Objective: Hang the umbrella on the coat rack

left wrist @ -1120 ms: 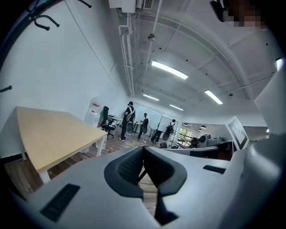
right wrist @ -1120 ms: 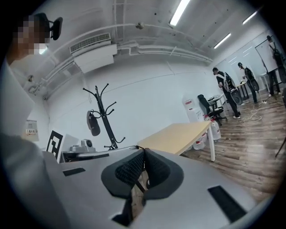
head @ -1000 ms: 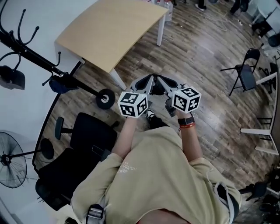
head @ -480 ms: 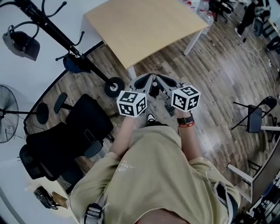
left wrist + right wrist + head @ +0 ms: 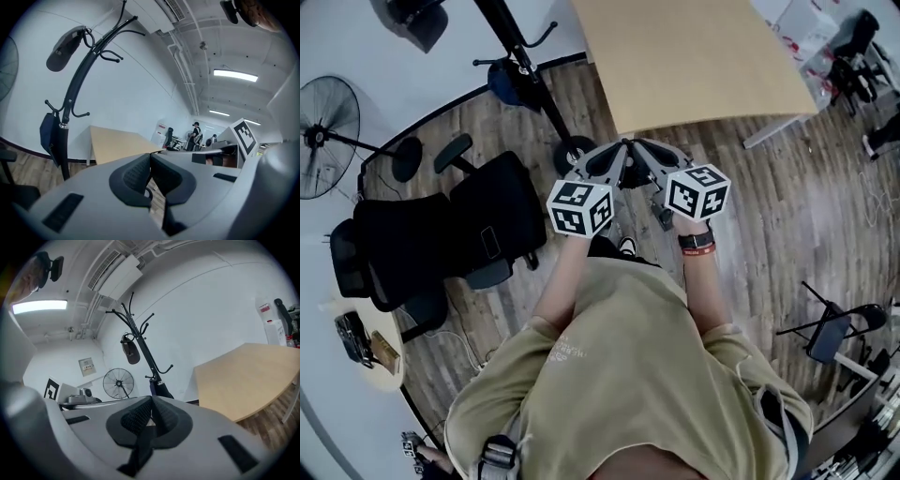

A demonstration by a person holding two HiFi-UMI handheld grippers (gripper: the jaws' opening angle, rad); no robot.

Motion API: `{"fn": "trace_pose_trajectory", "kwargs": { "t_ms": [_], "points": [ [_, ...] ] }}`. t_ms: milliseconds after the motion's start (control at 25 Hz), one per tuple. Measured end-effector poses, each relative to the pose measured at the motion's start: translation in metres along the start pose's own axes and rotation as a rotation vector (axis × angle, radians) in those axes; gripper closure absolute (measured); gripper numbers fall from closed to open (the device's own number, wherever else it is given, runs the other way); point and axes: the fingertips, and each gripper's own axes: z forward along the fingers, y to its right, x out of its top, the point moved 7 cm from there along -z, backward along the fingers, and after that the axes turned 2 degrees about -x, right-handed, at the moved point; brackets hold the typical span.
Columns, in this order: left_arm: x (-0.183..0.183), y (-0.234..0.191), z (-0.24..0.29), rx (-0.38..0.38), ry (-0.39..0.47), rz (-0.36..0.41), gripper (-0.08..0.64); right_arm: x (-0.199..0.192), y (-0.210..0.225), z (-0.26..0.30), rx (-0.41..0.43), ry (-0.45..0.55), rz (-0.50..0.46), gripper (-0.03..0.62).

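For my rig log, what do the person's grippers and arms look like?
The left gripper and right gripper are grey shells with black ribbed jaws, each bearing a white cube of black square markers. Beige short-sleeved shirt; black watch, red band on right wrist.

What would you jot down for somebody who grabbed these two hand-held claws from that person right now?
Left gripper: jaws together, nothing between them.
Right gripper: jaws together, nothing between them.
The coat rack stands by the wall next to the table. A dark blue folded thing, likely the umbrella, hangs at a low hook.
Done: the hanging, it seems.
Left: probably nothing; check that it sits securely.
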Motion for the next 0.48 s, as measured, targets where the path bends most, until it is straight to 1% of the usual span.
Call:
{"fn": "trace_pose_trajectory", "kwargs": {
  "t_ms": [120,200,320,480],
  "points": [
    [0.013,-0.022,-0.011,0.074,0.027,-0.015,0.535,0.01,-0.009,0.032,0.072,-0.033,-0.002,0.575],
    [0.02,-0.038,-0.019,0.11,0.038,-0.025,0.535,0.011,-0.017,0.051,0.113,-0.053,0.001,0.575],
    [0.025,-0.065,-0.03,0.144,0.05,-0.042,0.535,0.012,-0.029,0.079,0.149,-0.08,-0.018,0.575],
    [0.031,-0.095,-0.036,0.19,0.06,-0.056,0.535,0.015,-0.034,0.117,0.188,-0.113,-0.027,0.575]
  ]
}}
